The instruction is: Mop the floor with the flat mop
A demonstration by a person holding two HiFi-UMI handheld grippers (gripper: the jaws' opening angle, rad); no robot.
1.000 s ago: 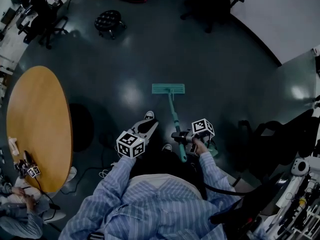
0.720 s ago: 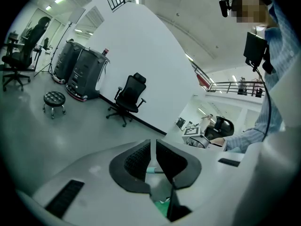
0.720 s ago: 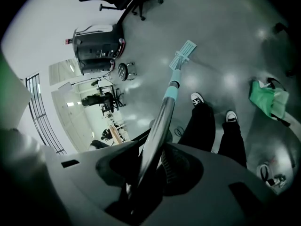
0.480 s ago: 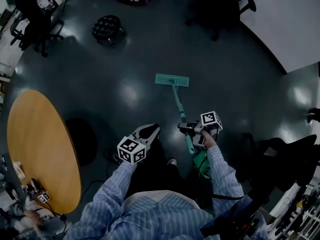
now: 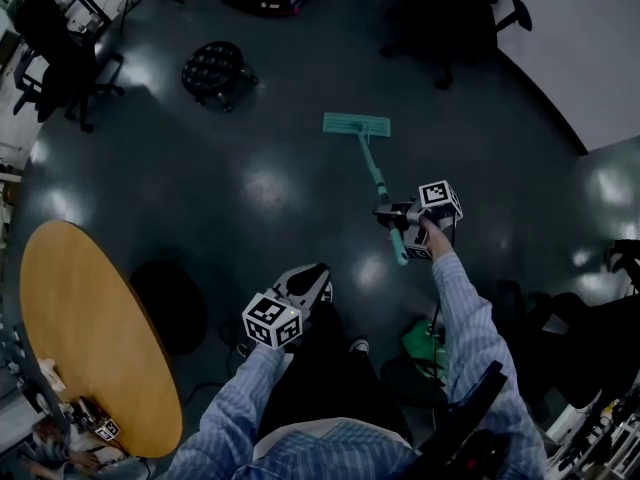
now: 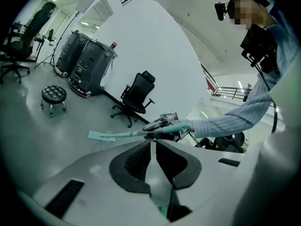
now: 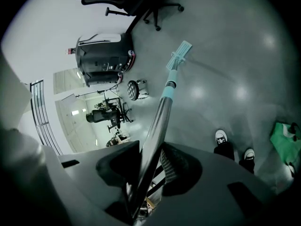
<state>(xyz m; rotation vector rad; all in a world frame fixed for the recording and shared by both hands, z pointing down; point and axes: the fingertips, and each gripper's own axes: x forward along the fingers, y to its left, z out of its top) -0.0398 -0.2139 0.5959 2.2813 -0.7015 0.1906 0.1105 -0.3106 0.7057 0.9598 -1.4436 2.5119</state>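
Right gripper (image 5: 392, 216) is clamped on the shaft of the flat mop (image 5: 356, 124); in the right gripper view (image 7: 149, 157) the metal pole runs up between the two jaws, both pressed against it. From there the pole slants to about 11 o'clock, and the teal mop head (image 7: 180, 54) lies flat on the dark glossy floor (image 5: 250, 198). Left gripper (image 5: 310, 280) sits at about 8 o'clock of the right one, well apart from the mop. In its own view (image 6: 153, 145) its jaws meet with nothing between them, and the mop (image 6: 100, 135) shows beyond them. A black stool (image 5: 212, 68) stands at 10 o'clock of the mop head. A round wooden table (image 5: 90, 338) lies near 9 o'clock of the left gripper.
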